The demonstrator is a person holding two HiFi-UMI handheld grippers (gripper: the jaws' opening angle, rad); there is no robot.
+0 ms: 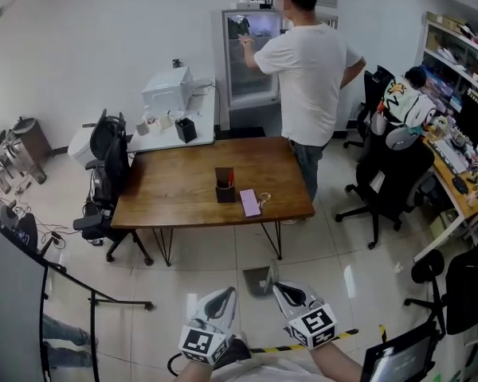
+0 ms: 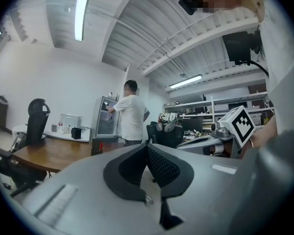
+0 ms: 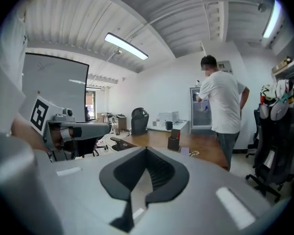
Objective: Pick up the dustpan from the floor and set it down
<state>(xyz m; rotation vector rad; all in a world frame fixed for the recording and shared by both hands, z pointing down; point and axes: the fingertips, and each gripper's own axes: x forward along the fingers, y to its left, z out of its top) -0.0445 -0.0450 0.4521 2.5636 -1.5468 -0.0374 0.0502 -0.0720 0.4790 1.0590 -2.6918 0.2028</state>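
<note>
The grey dustpan (image 1: 260, 280) stands on the tiled floor just in front of the wooden table's near edge; only the head view shows it. Both grippers are held low and close to my body, pointing forward over the floor. My left gripper (image 1: 226, 294) is left of the dustpan, and its jaws meet at the tip (image 2: 147, 145) with nothing between them. To the dustpan's right, my right gripper (image 1: 280, 288) has its tip close by the pan. Its jaws are also closed together (image 3: 147, 149) and hold nothing. Each gripper view shows the other gripper's marker cube (image 2: 240, 124) (image 3: 38, 116) alongside.
A wooden table (image 1: 175, 197) carries a dark pen holder (image 1: 225, 186) and a purple phone (image 1: 249, 202). A person in a white shirt (image 1: 311, 78) stands at a fridge behind it. Office chairs (image 1: 105, 173) (image 1: 390, 177) flank the table. Yellow-black tape (image 1: 346, 337) lies on the floor.
</note>
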